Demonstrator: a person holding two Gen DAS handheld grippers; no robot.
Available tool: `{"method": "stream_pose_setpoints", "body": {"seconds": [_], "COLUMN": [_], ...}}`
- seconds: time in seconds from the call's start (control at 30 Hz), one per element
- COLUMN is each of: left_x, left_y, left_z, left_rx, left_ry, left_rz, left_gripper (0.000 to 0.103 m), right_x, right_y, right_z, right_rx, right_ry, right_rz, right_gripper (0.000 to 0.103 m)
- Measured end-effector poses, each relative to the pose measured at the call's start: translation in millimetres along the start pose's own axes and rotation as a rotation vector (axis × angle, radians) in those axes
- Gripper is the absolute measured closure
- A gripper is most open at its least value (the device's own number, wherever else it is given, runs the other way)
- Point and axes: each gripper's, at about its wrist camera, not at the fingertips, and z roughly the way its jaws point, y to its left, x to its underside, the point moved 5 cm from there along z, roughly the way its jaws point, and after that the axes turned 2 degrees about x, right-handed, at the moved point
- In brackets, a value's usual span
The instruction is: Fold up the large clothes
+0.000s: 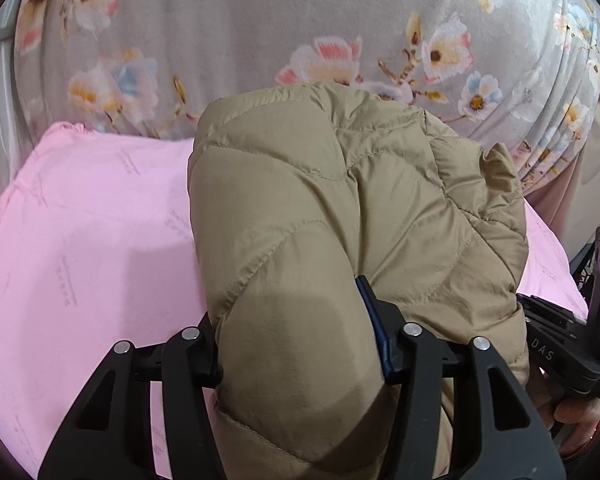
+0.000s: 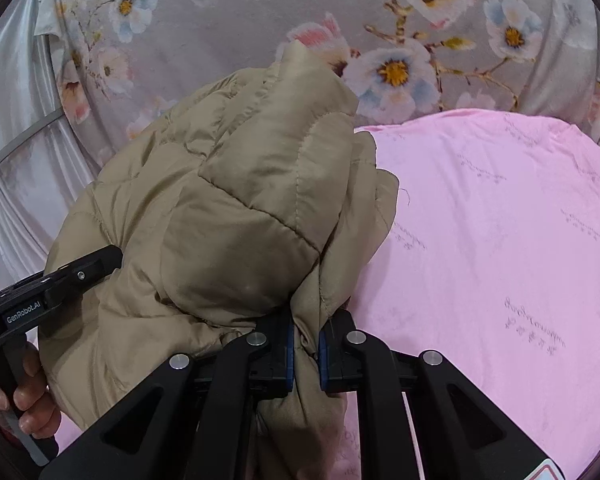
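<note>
Both claws are gripping the tan puffer jacket (image 1: 340, 208) above the pink sheet (image 1: 80, 220) — left gripper (image 1: 296, 344) clamping thick padding, right gripper (image 2: 306, 344) pinching an edge — likely carrying it bundled for laying flat.

The quilted jacket (image 1: 340, 208) is plain khaki-tan, its stitching the same tone. The sheet (image 2: 500, 240) under it is soft pink with faint script-like lettering in a paler grey-pink. The curtain (image 1: 220, 20) behind is grey-taupe, printed with white, pink, pale blue and yellow-centred flowers. The left gripper (image 1: 296, 360) and right gripper (image 2: 305, 354) are black with blue finger pads
</note>
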Motion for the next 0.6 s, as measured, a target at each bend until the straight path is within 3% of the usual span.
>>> {"method": "stream_pose_setpoints", "body": {"seconds": [0.33,0.6], "left_x": [-40,-58], "left_y": [48,88], "left_z": [4,34], "left_rx": [-0.06,-0.097], "left_ry": [-0.093,-0.118], "left_rz": [0.039,0.049], "left_gripper": [0.054,0.055], "right_x": [-33,-47], "right_y": [48,74], "right_z": [34,81], "right_rx": [-0.026,-0.02], "right_ry": [-0.06,-0.065], "right_rz": [-0.05,-0.086], "right_gripper": [0.093,0.093]}}
